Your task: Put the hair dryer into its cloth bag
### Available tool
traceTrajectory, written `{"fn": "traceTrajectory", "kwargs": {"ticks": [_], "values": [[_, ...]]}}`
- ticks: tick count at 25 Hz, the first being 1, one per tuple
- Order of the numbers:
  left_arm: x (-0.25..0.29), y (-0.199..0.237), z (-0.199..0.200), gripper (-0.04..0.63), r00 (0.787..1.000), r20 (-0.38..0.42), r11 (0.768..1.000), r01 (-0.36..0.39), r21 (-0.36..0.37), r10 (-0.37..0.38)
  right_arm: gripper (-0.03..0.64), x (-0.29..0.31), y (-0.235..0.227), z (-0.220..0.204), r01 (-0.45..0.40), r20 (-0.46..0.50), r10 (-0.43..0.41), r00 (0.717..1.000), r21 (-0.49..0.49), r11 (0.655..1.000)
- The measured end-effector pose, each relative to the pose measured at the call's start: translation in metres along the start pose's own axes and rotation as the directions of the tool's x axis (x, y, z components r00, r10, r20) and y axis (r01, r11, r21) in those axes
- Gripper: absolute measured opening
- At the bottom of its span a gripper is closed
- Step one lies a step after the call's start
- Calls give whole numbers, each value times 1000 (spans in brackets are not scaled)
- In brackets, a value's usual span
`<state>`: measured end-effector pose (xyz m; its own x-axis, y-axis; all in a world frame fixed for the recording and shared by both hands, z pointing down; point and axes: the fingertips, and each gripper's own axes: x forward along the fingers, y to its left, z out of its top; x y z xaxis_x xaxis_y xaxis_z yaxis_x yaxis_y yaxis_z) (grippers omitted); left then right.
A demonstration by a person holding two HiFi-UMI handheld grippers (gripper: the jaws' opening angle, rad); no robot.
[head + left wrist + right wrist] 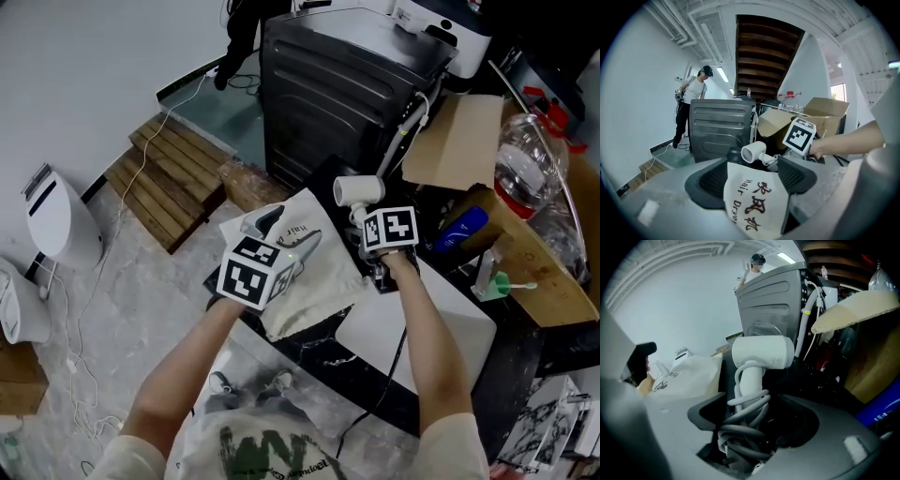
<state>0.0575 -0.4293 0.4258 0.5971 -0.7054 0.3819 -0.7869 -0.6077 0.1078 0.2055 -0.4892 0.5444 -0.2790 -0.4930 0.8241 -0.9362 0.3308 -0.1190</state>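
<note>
Right gripper (757,420) is closed on the handle of the white plastic hair dryer (763,351), clamping the coiled white cord (740,430) against it so that no loop trails. The barrel stands above the jaws, raised clear of the black worktop (323,178). Left gripper (754,180) is shut on an edge of the beige cloth bag with printed lettering (752,206), lifting that edge, probably to present the mouth. The dryer is outside the bag, just beside it on the right. Whether the mouth gapes cannot be determined. Insertion appears to require spreading the cloth first; the loose cord could snag on the hem.
</note>
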Motion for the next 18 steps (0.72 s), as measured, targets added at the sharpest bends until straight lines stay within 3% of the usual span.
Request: {"fn": "traceTrajectory", "kwargs": {"ticks": [3, 13, 18], "values": [[0, 1, 0, 339, 1000, -1, 1000, -3, -1, 3, 301, 6, 0, -3, 0, -5, 0, 1000, 12, 1000], [-4, 2, -4, 339, 1000, -8, 1000, -12, -1, 12, 270, 7, 3, -3, -15, -10, 14, 1000, -9, 1000], [-9, 5, -4, 339, 1000, -10, 1000, -26, 0, 26, 244, 6, 1, -3, -30, 6, 29, 1000, 32, 999]]}}
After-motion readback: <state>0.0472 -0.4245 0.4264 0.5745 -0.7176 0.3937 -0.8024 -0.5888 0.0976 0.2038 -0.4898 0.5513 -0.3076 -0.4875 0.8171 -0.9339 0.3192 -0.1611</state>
